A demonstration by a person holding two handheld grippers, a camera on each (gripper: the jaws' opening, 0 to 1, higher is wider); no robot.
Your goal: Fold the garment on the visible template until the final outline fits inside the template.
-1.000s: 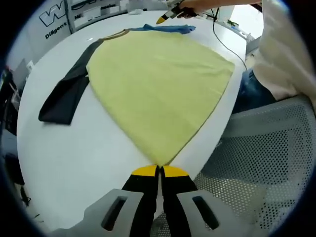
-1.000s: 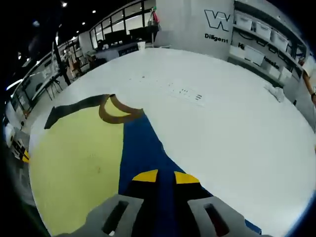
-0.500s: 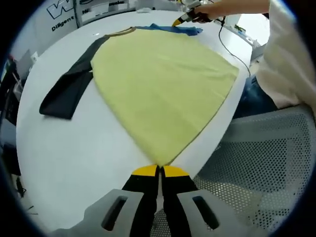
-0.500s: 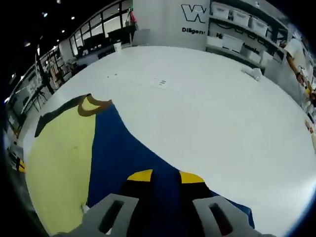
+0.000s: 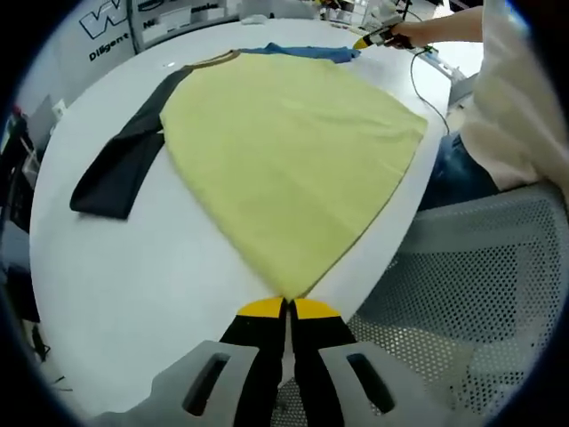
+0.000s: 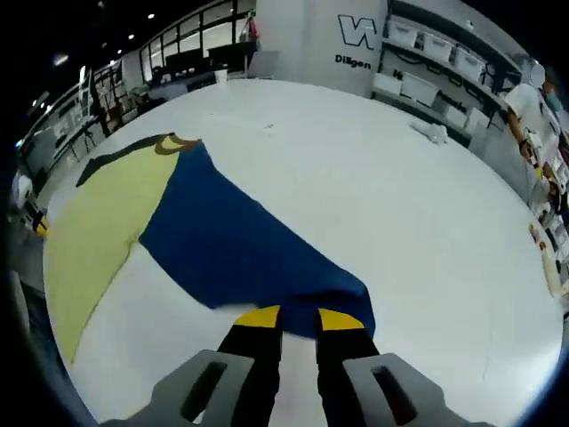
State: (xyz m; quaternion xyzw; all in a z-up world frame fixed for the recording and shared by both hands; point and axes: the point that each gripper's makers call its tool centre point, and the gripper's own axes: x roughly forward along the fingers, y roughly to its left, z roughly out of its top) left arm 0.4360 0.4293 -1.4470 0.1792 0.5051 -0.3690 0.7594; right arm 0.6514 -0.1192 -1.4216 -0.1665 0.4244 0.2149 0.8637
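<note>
**Both grippers pinching the garment, sleeve stretched out to the right**

Left gripper view: left gripper [image 5: 286, 307] at bottom centre, yellow-tipped jaws pressed together on the hem corner of the garment [image 5: 284, 151]. The yellow body fans out from that pinch toward the top of the frame, flat on the white table [image 5: 133, 267]. Black sleeve [image 5: 120, 165] lies flat at left, angled toward the lower left. Tan collar [image 5: 213, 60] at top centre-left. Blue sleeve [image 5: 307, 52] runs along the top edge toward the right gripper [image 5: 369, 40], held at upper right by a person's hand [image 5: 404, 34]. Mesh chair [image 5: 462, 302] fills the lower right, just beside the table edge.

Right gripper view: right gripper [image 6: 298, 318] at bottom centre, jaws slightly apart with the cuff end of the blue sleeve [image 6: 231, 245] between them; looks clamped on the cloth. The sleeve widens toward upper left and meets the yellow body [image 6: 98, 222] at left centre. Collar [image 6: 178, 142] at upper left. Shelving with bins [image 6: 444, 53] at upper right.
</note>
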